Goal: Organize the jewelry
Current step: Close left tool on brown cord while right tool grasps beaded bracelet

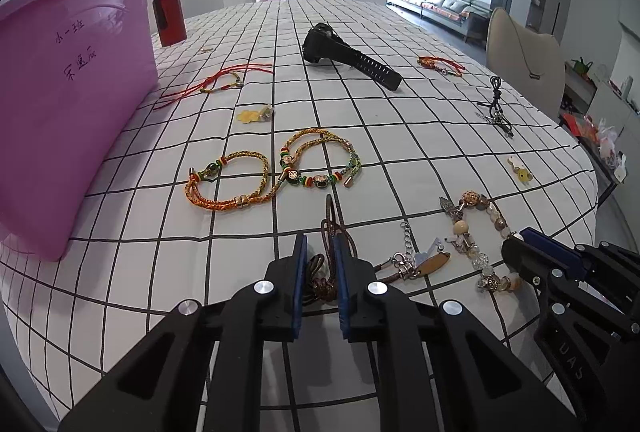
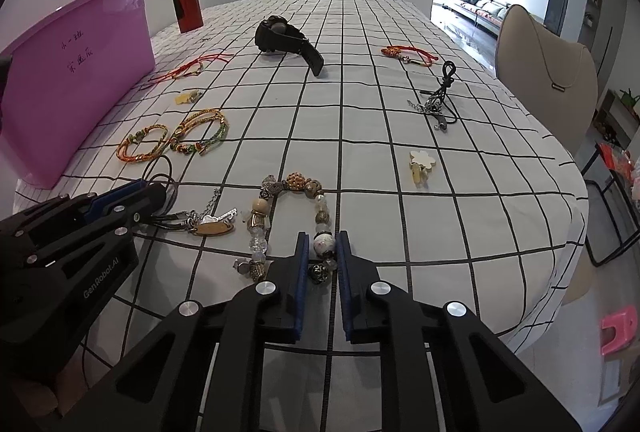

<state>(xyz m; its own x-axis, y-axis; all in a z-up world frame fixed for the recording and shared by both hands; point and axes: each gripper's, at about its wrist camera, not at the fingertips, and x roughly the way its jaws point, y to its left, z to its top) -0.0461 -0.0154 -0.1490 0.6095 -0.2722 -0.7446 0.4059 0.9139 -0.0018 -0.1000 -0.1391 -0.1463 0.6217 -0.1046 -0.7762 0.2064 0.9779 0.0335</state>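
My left gripper (image 1: pixel 320 246) is low on the checked tablecloth (image 1: pixel 400 159), its jaws narrowly apart around a brown cord necklace (image 1: pixel 326 232) with a gold pendant (image 1: pixel 430 262). My right gripper (image 2: pixel 323 246) has its jaws closed around a bead of the chunky beaded bracelet (image 2: pixel 296 191). The left gripper also shows in the right wrist view (image 2: pixel 148 191); the right gripper shows in the left wrist view (image 1: pixel 520 244). A purple tub (image 1: pixel 68 91) stands at the left. Orange braided bracelets (image 1: pixel 272 167) lie ahead.
On the cloth lie a black watch (image 1: pixel 348 55), red string bracelets (image 1: pixel 224 79), another red bracelet (image 1: pixel 440 65), a black cord with charms (image 1: pixel 496 103), yellow flower charms (image 1: pixel 248 116) and a small charm (image 2: pixel 422 163). A red bottle (image 1: pixel 168 11) stands behind the tub. A chair (image 2: pixel 548 71) is at the right.
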